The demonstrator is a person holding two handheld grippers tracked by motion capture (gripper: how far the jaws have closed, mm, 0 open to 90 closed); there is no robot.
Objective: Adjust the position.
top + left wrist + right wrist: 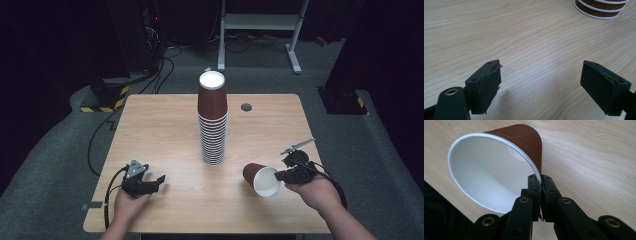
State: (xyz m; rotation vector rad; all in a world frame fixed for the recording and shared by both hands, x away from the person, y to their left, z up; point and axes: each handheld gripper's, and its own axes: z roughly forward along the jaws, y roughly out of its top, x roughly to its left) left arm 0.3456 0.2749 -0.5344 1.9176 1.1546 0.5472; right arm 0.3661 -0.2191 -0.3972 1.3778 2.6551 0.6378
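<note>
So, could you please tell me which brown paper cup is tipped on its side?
The loose cup pinched by its rim in the right tongs; the others stand nested in the upright stack.

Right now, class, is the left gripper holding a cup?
No: the left gripper has its jaws apart over bare table, with nothing between them.

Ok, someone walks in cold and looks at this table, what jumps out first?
First the tall stack of brown paper cups, standing mid-table with one cup upside down on top. Then the single cup at the near right, tipped on its side, its rim pinched in the right gripper. The left gripper sits open at the near left, holding nothing.
</note>
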